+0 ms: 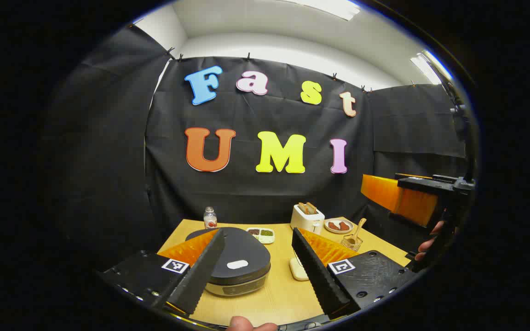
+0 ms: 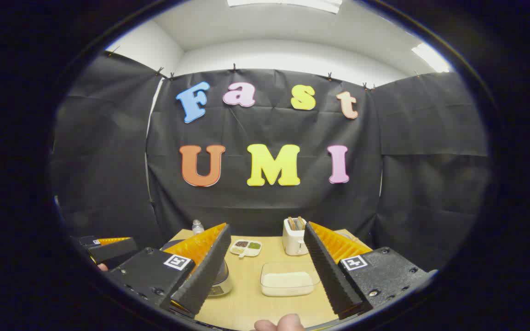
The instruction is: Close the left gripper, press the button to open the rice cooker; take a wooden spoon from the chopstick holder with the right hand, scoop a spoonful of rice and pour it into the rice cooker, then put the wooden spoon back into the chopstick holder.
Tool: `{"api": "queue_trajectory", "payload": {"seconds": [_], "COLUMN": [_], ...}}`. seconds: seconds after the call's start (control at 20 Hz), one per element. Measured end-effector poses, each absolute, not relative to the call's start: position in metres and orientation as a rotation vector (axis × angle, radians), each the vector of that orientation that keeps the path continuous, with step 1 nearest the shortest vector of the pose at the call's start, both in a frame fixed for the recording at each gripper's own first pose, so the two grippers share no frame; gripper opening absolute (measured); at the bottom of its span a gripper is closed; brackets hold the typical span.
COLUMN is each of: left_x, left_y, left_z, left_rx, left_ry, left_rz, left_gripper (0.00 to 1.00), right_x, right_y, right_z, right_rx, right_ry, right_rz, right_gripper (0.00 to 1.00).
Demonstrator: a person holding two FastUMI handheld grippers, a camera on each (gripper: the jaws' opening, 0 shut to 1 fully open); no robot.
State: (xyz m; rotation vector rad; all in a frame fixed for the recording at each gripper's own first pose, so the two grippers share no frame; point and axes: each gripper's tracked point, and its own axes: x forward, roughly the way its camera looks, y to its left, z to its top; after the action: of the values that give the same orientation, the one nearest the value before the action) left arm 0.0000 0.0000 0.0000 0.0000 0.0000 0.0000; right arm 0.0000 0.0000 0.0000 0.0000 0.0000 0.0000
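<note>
Wooden counter [image 1: 274, 294]: rice cooker [image 1: 235, 266] lid shut, directly ahead between left gripper [image 1: 258, 271] jaws, both grippers' jaws released; right gripper [image 2: 265, 271] farther off.

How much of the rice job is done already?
Nothing looks done yet. The cooker lid is down. The left gripper hangs open over it, so closing it and pressing the button come first. The spoon sits in its holder, and the right gripper is open with nothing in it. Scooping rice, pouring and returning the spoon are left.

Black-draped booth [image 2: 430, 184], white ceiling [image 2: 283, 32], wooden table [image 2: 246, 299]
</note>
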Motion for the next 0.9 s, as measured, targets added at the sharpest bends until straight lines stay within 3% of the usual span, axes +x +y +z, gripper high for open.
{"api": "queue_trajectory", "payload": {"seconds": [0.4,0.9], "left_x": [-0.005,-0.024], "left_y": [0.015,-0.001], "left_z": [0.007,0.006], "left_rx": [0.010,0.031], "left_ry": [-0.008,0.007], "left_rz": [0.060,0.099], "left_gripper": [0.95,0.95], "right_x": [-0.005,-0.011], "right_y": [0.002,-0.040], "right_z": [-0.002,-0.012], "right_rx": [-0.026,0.044], "right_ry": [-0.029,-0.021], "right_rz": [0.051,0.001], "right_gripper": [1.00,1.00]}}
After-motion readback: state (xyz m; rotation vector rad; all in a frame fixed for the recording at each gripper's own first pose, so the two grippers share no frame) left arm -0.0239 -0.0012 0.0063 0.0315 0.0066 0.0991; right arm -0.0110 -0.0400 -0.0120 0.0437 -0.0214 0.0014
